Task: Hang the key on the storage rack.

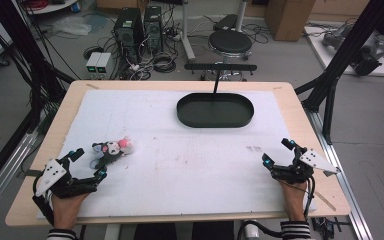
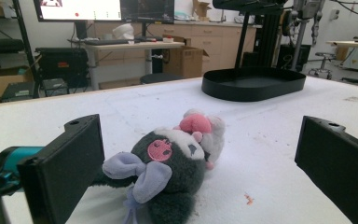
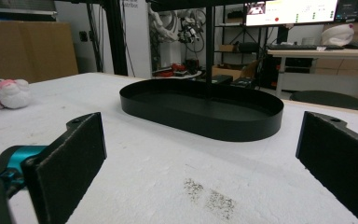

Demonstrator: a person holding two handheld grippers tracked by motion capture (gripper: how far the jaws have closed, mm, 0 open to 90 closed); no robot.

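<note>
A small plush toy (image 1: 112, 148), dark grey with a pink-and-white head and a lilac bow, lies on its side on the white mat at the left. My left gripper (image 1: 89, 163) is open just short of it, jaws wide apart. In the left gripper view the plush toy (image 2: 177, 161) lies between and slightly beyond the jaws, untouched. A black oval tray (image 1: 215, 110) sits empty at the back centre. My right gripper (image 1: 278, 153) rests open near the right front edge, facing the black oval tray (image 3: 205, 109), with nothing between its jaws.
The white foam mat (image 1: 180, 150) covers most of the wooden table (image 1: 290, 92). A black stand pole (image 1: 216, 80) rises just behind the tray. Dark smudges (image 3: 209, 196) mark the mat ahead of the right gripper. Computers, cables and a stool stand on the floor beyond.
</note>
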